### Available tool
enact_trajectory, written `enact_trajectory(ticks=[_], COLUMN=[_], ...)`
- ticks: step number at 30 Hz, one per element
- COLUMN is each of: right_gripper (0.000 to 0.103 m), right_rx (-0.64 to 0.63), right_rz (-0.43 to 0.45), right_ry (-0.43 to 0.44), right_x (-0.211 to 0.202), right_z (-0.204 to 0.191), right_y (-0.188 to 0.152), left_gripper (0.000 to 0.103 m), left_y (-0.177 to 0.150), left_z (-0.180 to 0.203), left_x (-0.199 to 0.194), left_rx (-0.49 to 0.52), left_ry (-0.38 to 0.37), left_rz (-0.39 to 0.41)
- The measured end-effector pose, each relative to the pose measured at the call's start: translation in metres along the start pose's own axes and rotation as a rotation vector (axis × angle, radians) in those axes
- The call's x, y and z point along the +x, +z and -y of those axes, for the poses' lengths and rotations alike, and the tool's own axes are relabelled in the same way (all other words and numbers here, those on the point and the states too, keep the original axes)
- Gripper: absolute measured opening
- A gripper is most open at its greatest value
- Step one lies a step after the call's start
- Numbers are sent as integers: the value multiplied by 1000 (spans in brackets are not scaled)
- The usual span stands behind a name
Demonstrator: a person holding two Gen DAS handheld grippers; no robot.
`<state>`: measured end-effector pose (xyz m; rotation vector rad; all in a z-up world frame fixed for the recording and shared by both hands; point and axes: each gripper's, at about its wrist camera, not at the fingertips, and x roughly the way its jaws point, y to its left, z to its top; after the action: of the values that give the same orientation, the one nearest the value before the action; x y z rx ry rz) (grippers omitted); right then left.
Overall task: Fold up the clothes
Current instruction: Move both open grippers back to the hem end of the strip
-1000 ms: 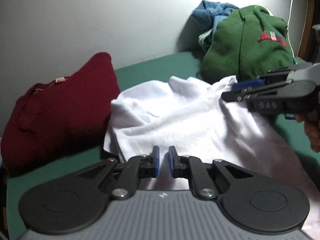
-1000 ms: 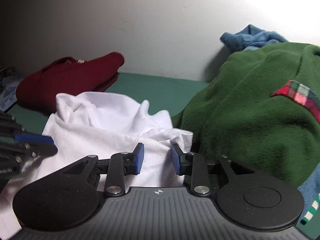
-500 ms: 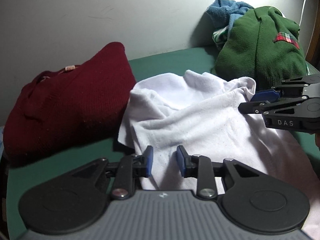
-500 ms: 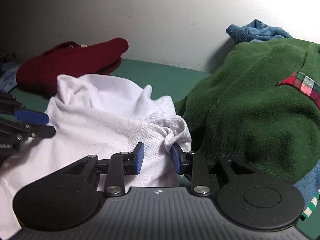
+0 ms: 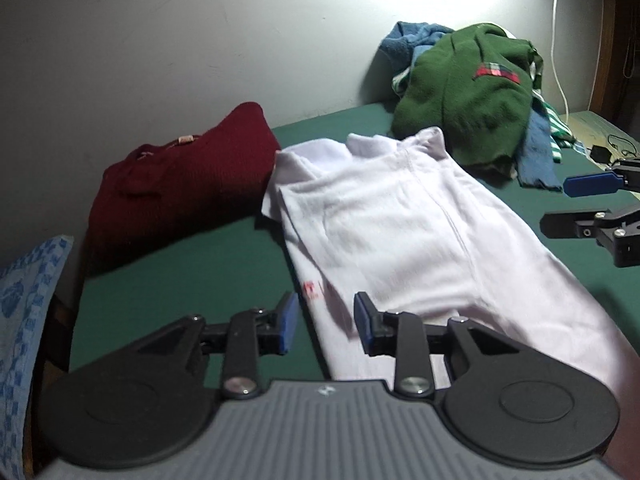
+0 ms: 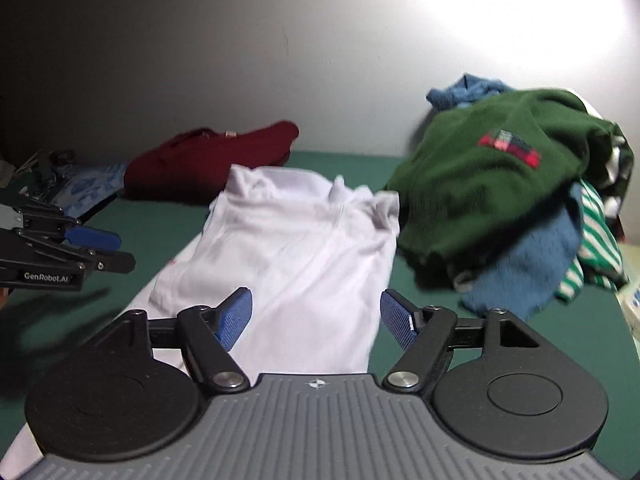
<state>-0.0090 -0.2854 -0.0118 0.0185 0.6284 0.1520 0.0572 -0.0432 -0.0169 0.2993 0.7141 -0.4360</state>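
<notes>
White cotton shirt lies flat mid green bed cover; left gripper narrowly parted, right gripper opening wide, both empty.

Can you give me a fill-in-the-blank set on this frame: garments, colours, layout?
1. The garment spread flat between both grippers is ____.
2. The folded sweater by the wall is dark ____.
3. The plaid patch sits on the ____ sweater.
4. All the clothes lie on a ____ surface.

Missing words: white; red; green; green
</notes>
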Motion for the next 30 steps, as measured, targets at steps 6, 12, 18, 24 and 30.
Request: enact_trajectory(ticks=[6, 12, 18, 24, 30], right_gripper=[3, 6, 15, 29, 30], right_rx=[-35, -82, -76, -98, -42], right_rz=[-108, -188, -245, -335, -438], right_ry=[23, 62, 134, 235, 360], right_x=[-37, -52, -83, -123, -148], right_z=[-42, -77, -93, -100, -89], right_y=[-55, -88, -117, -143, -156], left_gripper=[32, 32, 33, 49, 49], left_y=[-41, -70, -112, -143, -163], left_z=[31, 63, 89, 100, 106], left_x=[-30, -52, -83, -117, -143], left_rx=[29, 67, 101, 76, 7], left_ry=[-54, -144, -222, -303, -385], left_rz=[-32, -63, -134, -187, -263])
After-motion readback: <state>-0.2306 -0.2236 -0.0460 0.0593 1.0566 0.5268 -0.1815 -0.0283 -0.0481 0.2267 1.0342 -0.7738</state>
